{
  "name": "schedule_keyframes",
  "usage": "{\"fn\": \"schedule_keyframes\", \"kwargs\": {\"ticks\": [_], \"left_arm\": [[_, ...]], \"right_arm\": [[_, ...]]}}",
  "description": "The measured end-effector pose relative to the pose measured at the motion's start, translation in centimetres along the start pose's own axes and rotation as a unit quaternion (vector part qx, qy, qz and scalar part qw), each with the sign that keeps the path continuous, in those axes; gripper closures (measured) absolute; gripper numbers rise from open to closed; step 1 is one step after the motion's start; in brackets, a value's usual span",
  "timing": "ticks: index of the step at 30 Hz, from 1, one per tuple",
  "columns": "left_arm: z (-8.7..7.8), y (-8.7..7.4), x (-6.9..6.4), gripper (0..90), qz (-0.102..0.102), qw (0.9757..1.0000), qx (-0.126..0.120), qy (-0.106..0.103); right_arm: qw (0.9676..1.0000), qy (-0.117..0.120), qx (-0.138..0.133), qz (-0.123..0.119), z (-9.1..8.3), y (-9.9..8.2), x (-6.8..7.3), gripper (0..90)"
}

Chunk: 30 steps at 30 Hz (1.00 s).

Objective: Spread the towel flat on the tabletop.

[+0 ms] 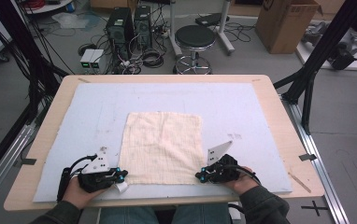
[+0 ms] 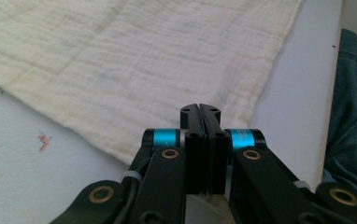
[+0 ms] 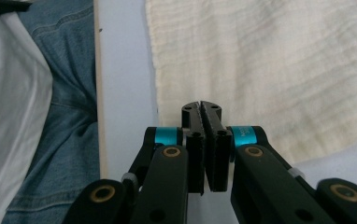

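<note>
Open blue mat [image 1: 242, 100] all around the flat cream cloth [image 1: 161, 147], no obstacles.

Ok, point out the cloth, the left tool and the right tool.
cloth [image 1: 162, 147], high view, its middle.
left tool [image 1: 119, 176], high view, tips at the cloth's near left corner.
right tool [image 1: 200, 175], high view, tips at the near right corner.

High view overhead facing forward, 2 claw views close (sharing cloth [image 1: 161, 147])

One cream cloth [image 1: 161, 147] spread flat, its near corners just under the closed fingertips. Two grippers: left gripper [image 1: 119, 174] and right gripper [image 1: 200, 175]. One pale blue mat [image 1: 242, 102] beneath the fingers, on one wooden table [image 1: 289, 140]. Well beyond the fingertips: one black stool [image 1: 195, 37], two computer towers [image 1: 131, 25], one cardboard box [image 1: 286, 23].
</note>
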<state>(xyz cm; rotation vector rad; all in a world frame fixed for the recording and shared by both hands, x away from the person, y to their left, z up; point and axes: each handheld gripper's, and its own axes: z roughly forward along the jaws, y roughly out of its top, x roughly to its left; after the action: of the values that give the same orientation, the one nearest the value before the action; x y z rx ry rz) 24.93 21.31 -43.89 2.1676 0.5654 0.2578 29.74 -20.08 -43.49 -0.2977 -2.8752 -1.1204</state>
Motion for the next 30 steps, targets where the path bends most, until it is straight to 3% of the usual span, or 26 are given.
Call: {"fn": "schedule_keyframes", "kwargs": {"ticks": [6, 11, 17, 22, 30], "left_arm": [[-0.1, 0.0, -0.5, 88.1, 0.005, 1.0, 0.001, -0.009], [-0.3, 0.1, -0.2, 78.3, -0.01, 0.9998, -0.013, -0.012], [-0.6, 0.6, 0.7, 67.1, -0.033, 0.9988, -0.036, 0.005], [-0.5, 0.8, 1.1, 62.4, -0.045, 0.998, -0.043, 0.015], [-0.5, 1.6, 1.8, 54.7, -0.058, 0.9964, -0.057, 0.027]], "right_arm": [[0.9999, 0.008, -0.004, 0.005, -0.4, -0.6, 0.1, 88.6], [0.9986, 0.002, -0.045, 0.027, -1.3, -0.4, -0.2, 79.6], [0.9951, -0.026, -0.08, 0.053, -2.0, 0.0, -0.8, 68.6], [0.9913, -0.056, -0.094, 0.074, -2.2, 0.3, -1.5, 58.3], [0.9865, -0.077, -0.107, 0.097, -2.3, 0.7, -2.3, 45.6]]}}
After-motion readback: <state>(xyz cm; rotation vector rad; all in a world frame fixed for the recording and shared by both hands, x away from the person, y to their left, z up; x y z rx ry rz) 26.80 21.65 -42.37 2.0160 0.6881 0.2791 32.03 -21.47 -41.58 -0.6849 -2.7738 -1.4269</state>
